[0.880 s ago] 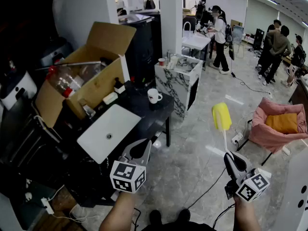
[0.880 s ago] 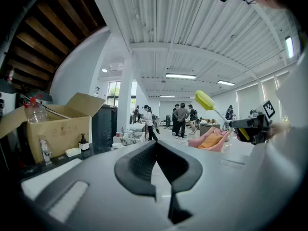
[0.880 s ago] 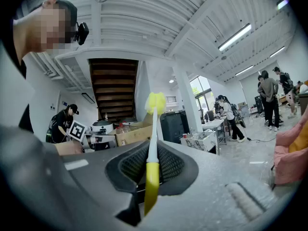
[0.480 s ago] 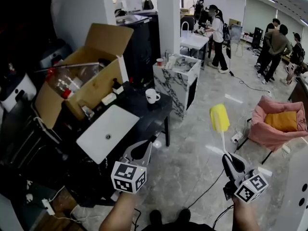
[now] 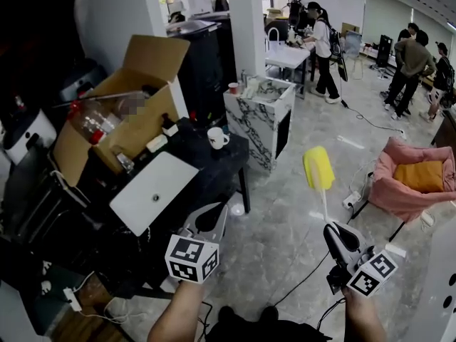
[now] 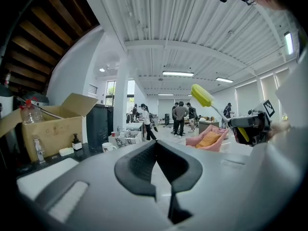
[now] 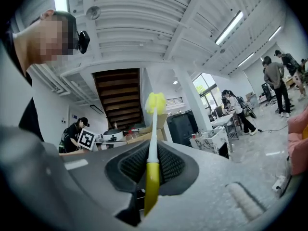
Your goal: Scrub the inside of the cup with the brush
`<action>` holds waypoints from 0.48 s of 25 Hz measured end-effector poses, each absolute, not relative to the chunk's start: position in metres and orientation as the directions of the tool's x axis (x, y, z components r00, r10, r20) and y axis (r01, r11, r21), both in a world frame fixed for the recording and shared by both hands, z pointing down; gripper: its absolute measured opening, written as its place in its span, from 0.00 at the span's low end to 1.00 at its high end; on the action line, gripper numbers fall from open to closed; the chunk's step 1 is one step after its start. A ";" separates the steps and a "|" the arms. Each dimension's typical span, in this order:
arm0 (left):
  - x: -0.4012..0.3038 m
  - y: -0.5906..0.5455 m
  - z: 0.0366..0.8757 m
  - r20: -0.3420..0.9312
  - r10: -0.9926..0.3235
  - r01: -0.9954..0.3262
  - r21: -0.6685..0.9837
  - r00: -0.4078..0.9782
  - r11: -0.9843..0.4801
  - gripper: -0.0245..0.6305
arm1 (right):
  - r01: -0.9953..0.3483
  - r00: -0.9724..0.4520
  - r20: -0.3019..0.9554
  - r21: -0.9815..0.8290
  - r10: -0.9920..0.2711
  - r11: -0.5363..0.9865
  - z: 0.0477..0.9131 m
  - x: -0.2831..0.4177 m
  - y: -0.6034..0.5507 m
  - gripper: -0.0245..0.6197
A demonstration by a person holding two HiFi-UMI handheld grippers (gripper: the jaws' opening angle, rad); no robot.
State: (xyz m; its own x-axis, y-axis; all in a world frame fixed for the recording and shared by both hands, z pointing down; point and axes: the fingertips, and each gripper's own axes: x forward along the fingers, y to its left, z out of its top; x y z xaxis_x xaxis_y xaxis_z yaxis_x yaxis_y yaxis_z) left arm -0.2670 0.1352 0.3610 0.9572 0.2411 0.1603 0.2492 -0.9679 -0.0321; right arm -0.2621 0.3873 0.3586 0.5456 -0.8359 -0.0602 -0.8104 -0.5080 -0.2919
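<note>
The white cup (image 5: pixel 216 137) stands on the far end of the black table (image 5: pixel 214 169), and it also shows small in the left gripper view (image 6: pixel 109 147). My left gripper (image 5: pixel 206 223) hovers near the table's front corner, shut and empty, well short of the cup. My right gripper (image 5: pixel 335 237) is out over the floor to the right, shut on the white handle of the brush (image 5: pixel 318 168). The brush's yellow head points up and away. In the right gripper view the brush (image 7: pixel 152 143) runs straight out between the jaws.
An open cardboard box (image 5: pixel 121 120) with bottles fills the table's left side, with a white basin (image 5: pixel 153 191) in front of it. A marble-patterned stand (image 5: pixel 260 112) lies beyond the table. A pink chair (image 5: pixel 417 184) and floor cables (image 5: pixel 306 276) are at the right. People stand far back.
The whole scene has slid slightly left in the head view. Both grippers keep their pose, and the brush stays upright in the right one.
</note>
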 end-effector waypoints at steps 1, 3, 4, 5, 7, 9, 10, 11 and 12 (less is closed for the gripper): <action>-0.266 0.142 0.361 0.160 0.240 0.247 -0.028 0.958 -0.969 0.07 | -0.811 0.541 -0.063 -0.302 -0.839 -0.500 0.361 -0.260 0.394 0.10; -0.264 0.154 0.362 0.156 0.238 0.245 -0.023 0.959 -0.969 0.07 | -0.812 0.533 -0.061 -0.316 -0.844 -0.490 0.366 -0.256 0.405 0.10; -0.263 0.159 0.363 0.156 0.235 0.242 -0.023 0.959 -0.970 0.07 | -0.813 0.529 -0.060 -0.322 -0.847 -0.485 0.368 -0.253 0.409 0.10; -0.261 0.161 0.364 0.157 0.230 0.237 -0.023 0.960 -0.971 0.07 | -0.813 0.525 -0.058 -0.327 -0.849 -0.481 0.370 -0.251 0.412 0.10; -0.257 0.163 0.366 0.161 0.219 0.225 -0.017 0.962 -0.974 0.07 | -0.813 0.521 -0.056 -0.338 -0.852 -0.475 0.373 -0.246 0.417 0.10; -0.250 0.163 0.367 0.162 0.214 0.218 -0.009 0.963 -0.976 0.07 | -0.814 0.514 -0.059 -0.348 -0.855 -0.466 0.374 -0.239 0.419 0.10; -0.246 0.163 0.366 0.160 0.212 0.216 -0.008 0.964 -0.976 0.07 | -0.816 0.509 -0.064 -0.355 -0.858 -0.457 0.374 -0.235 0.420 0.10; -0.242 0.162 0.366 0.159 0.211 0.215 -0.008 0.965 -0.977 0.07 | -0.817 0.503 -0.071 -0.365 -0.861 -0.447 0.374 -0.231 0.419 0.10; -0.238 0.160 0.367 0.158 0.210 0.214 -0.009 0.965 -0.977 0.07 | -0.817 0.499 -0.075 -0.374 -0.864 -0.439 0.375 -0.226 0.417 0.10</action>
State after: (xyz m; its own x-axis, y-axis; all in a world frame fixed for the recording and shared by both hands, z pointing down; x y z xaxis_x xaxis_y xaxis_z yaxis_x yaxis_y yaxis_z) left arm -0.2384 0.1601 0.3671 0.9649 0.2097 0.1582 0.2137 -0.9769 -0.0086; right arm -0.2260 0.4171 0.3755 0.4985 -0.8636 -0.0752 -0.8168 -0.4389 -0.3743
